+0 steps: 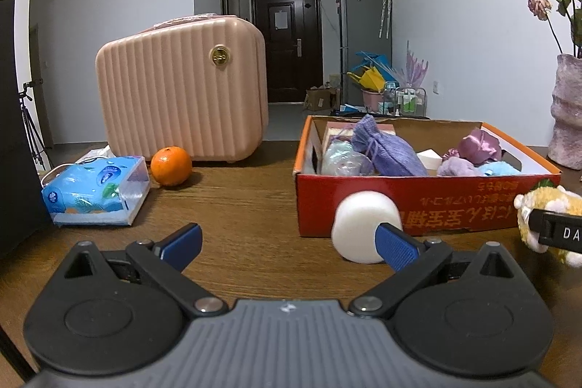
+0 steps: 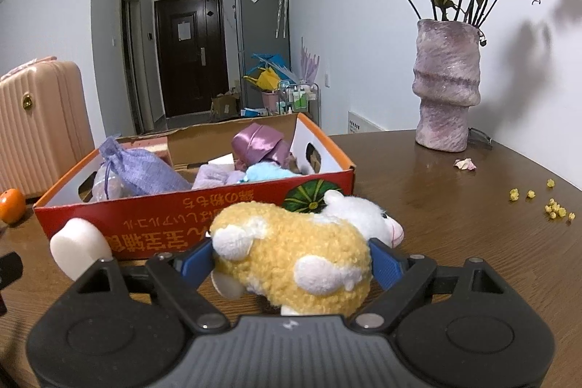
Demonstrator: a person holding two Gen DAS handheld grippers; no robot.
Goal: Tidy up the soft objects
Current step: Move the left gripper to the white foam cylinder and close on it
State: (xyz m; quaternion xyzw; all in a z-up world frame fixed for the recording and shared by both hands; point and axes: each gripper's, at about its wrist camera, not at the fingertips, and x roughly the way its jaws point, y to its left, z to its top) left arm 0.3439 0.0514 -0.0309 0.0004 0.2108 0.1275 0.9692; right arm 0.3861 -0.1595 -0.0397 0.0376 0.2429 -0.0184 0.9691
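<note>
**Plush toy clamped and ready for the box, foam piece waits its turn**

The right hand-held gripper [image 2: 293,262] grips a yellow-and-white plush toy [image 2: 291,253] across its body, both blue pads pressed into the fleece and the jaws wide around it, just in front of the red cardboard box [image 2: 189,224] on the wooden desk [image 2: 454,224]. The step in hand appears to be carrying this toy into the box, which already holds a lilac knit pouch [image 2: 134,170], a purple satin pouch [image 2: 258,144] and a pale blue fluffy item [image 2: 269,172]. The next move calls for a lift clear of the near wall, then a release over the free space inside.

The left hand-held gripper [image 1: 289,244] stands wide and empty, its right pad close beside or in front of a white foam piece [image 1: 363,224] that stands on the desk against the box front; contact cannot be told.

Only the left view shows a blue tissue pack [image 1: 96,193] beside the orange [image 1: 171,166] and the pink ribbed case [image 1: 182,90]. Only the right view shows the full vase of dried roses [image 2: 445,86], fallen petals [image 2: 465,164] and small yellow buds [image 2: 553,208] scattered on the desk.
</note>
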